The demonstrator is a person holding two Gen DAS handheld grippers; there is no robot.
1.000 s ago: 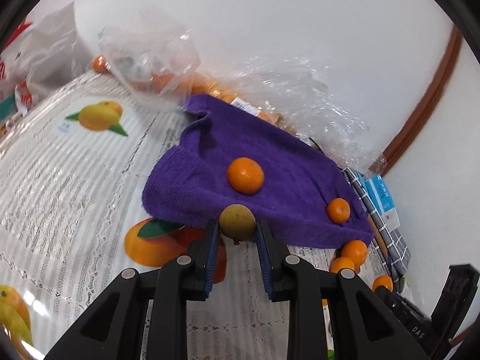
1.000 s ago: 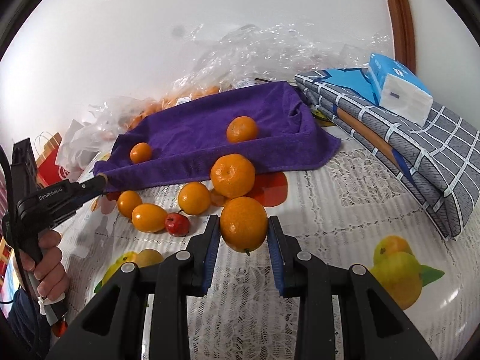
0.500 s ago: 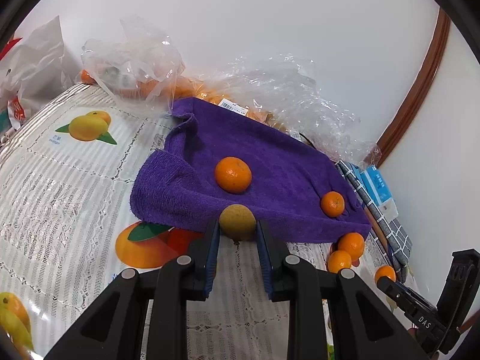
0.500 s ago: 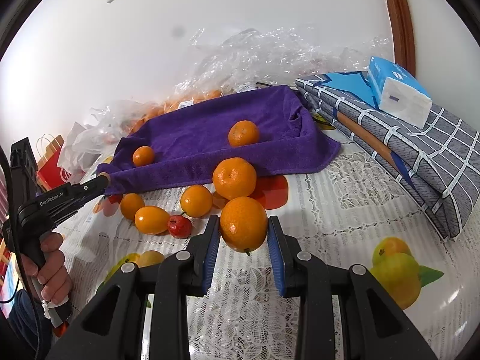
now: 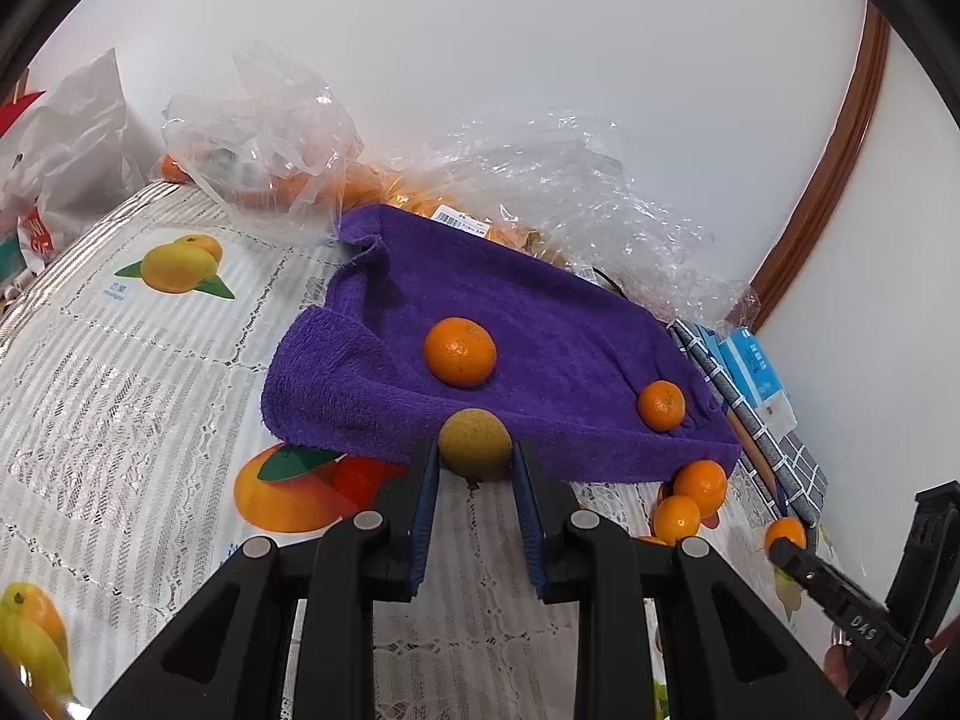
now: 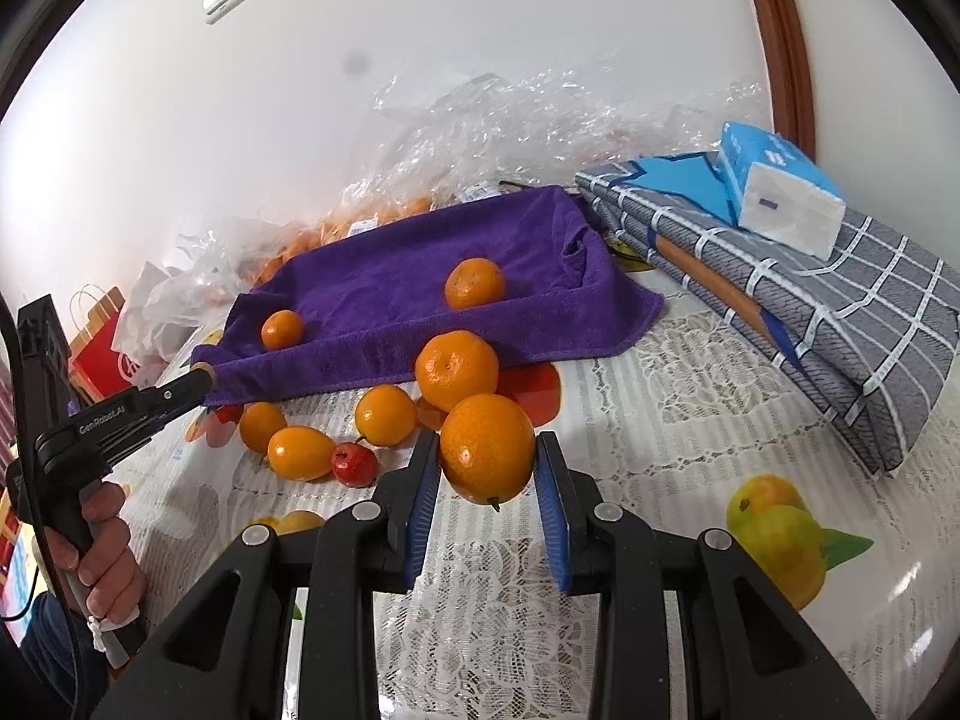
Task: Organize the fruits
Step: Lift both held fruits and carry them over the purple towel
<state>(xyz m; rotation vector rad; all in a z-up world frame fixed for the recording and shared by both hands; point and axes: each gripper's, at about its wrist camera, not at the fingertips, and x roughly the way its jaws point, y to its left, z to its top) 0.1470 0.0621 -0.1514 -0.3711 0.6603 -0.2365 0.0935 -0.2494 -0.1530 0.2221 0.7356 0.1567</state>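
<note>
fruits are in both tools: the left gripper [image 5: 474, 471] stays clamped on a brownish-green fruit [image 5: 474, 444], the right gripper [image 6: 486, 477] on an orange [image 6: 486, 447]. over the last second both have backed off slightly from the purple towel [image 5: 480, 324], where two mandarins [image 5: 460, 351] lie; placing probably comes next.

We cannot count the oranges [image 6: 336, 228] inside the crinkled plastic bags [image 5: 576, 192]; the barcode label [image 5: 459, 219] is too small to read.
</note>
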